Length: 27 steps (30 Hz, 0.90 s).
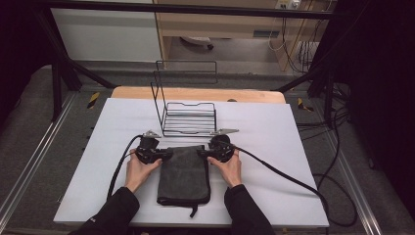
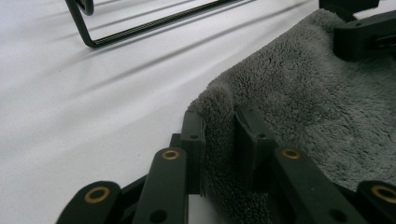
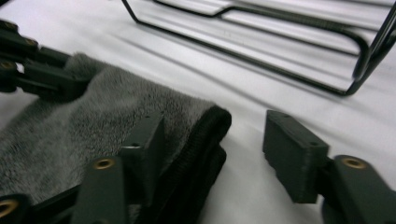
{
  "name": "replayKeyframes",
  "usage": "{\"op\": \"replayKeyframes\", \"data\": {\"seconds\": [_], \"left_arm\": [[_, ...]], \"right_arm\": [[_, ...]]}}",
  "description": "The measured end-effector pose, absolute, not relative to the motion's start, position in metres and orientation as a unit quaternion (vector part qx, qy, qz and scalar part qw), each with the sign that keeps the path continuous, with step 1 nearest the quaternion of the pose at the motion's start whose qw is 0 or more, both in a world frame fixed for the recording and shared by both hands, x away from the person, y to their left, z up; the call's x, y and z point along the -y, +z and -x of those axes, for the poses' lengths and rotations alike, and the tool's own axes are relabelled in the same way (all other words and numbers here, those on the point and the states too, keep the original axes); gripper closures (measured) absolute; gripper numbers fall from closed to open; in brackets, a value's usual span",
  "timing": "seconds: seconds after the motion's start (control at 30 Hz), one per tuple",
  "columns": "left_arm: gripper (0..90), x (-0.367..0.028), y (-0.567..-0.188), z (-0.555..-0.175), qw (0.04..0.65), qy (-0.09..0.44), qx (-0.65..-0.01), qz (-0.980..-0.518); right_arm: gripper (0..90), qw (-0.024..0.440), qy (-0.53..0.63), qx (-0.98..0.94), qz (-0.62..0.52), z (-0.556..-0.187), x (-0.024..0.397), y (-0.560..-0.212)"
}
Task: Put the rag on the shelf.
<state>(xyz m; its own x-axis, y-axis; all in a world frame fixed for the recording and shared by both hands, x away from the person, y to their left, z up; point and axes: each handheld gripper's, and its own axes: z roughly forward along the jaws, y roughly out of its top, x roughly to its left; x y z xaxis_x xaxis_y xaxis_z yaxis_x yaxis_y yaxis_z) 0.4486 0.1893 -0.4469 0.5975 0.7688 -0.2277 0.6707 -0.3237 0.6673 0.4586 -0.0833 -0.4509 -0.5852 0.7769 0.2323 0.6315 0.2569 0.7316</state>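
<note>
A folded dark grey fleece towel [image 1: 183, 171] lies flat on the white table top [image 1: 279, 132], between the person's two hands. My left gripper [image 1: 169, 153] is at the towel's far left corner. In the left gripper view its pads [image 2: 194, 135] pinch that fluffy corner [image 2: 219, 107] upright between them. My right gripper [image 1: 200, 153] is at the far right corner. In the right gripper view the folded edge [image 3: 205, 126] lies against the left pad [image 3: 147, 140], while the right pad [image 3: 292, 149] stands apart from it over bare table.
A black wire rack [image 1: 188, 117] with a tall back frame stands just beyond the towel. A black strap end [image 1: 193, 211] pokes out at the towel's near edge. Cables trail from both grippers, the right one [image 1: 288, 178] running to the table's right edge.
</note>
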Motion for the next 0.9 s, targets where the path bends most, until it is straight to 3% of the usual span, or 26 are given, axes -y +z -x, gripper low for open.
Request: {"op": "replayKeyframes", "data": {"seconds": [0.2, 0.6, 0.9], "left_arm": [[73.3, -0.1895, -0.4472, -0.4484, 0.377, 0.066, -0.443, -0.811], [72.4, -0.1904, -0.4482, -0.4480, 0.381, 0.069, -0.439, -0.811], [77.0, -0.1944, -0.4475, -0.4498, 0.391, 0.048, -0.449, -0.802]], "right_arm": [[56.2, 0.059, 0.410, -0.792, -0.450, -0.4574, 0.0824, -0.4525], [74.6, 0.011, 0.410, -0.790, -0.455, -0.4601, 0.0827, -0.4530], [79.5, -0.003, 0.410, -0.788, -0.459, -0.4623, 0.0847, -0.4500]]}}
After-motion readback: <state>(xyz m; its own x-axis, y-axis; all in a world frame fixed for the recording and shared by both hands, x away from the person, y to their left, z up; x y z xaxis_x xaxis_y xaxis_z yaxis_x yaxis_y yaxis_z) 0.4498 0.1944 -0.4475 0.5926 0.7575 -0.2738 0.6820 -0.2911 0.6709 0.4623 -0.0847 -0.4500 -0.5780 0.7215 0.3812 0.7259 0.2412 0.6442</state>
